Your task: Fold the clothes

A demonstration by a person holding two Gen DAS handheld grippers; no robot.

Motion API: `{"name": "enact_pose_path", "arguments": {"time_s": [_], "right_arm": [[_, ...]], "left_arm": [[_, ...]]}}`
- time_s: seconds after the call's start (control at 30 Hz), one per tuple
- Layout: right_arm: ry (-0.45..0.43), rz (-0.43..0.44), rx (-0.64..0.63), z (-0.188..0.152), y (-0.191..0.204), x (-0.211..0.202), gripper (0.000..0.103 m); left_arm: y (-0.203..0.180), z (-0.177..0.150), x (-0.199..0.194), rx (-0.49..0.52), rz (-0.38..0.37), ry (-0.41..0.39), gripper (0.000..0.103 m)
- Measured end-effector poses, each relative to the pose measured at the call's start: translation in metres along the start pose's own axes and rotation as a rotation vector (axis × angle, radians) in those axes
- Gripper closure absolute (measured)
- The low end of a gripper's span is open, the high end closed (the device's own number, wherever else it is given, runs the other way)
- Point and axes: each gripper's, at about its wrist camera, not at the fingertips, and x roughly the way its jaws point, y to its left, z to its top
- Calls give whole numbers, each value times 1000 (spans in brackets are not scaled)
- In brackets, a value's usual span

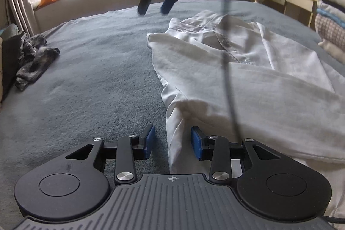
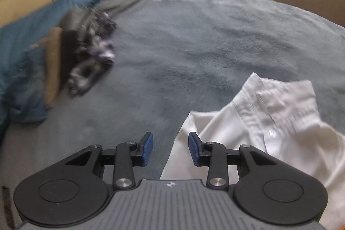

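Each wrist camera looks forward and down along its own fingers, low over the grey blanket (image 1: 97, 79); both views share the white shirt (image 1: 248, 79) and the dark clothes pile (image 2: 86, 53). The left view also catches the right gripper (image 1: 154, 8) above the far side.

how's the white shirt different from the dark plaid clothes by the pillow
The white shirt is plain and pale; the plaid clothes are dark and checked. The shirt lies spread across the blanket, partly folded, while the plaid clothes sit crumpled at the blanket's edge. The shirt lies just ahead of both grippers; the plaid clothes lie farther off. Neither is held.
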Motion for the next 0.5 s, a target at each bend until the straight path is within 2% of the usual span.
{"name": "enact_pose_path", "arguments": {"time_s": [0.17,0.33,0.4,0.47,0.5], "right_arm": [[65,-37,7,19,-1,45,65],[137,-74,56,21,-13,74,68],[145,-75,71,21,-18,80,78],[136,-65,83,19,-23,82,99],[116,-51,90,17,-26,79,99]], "left_arm": [[2,-3,1,-16,-23,-14,74],[2,-4,3,-13,-25,-28,79],[3,-5,4,-18,-25,-34,83],[4,-5,4,-38,-24,-37,92],[5,-5,4,-48,-24,-39,94]]}}
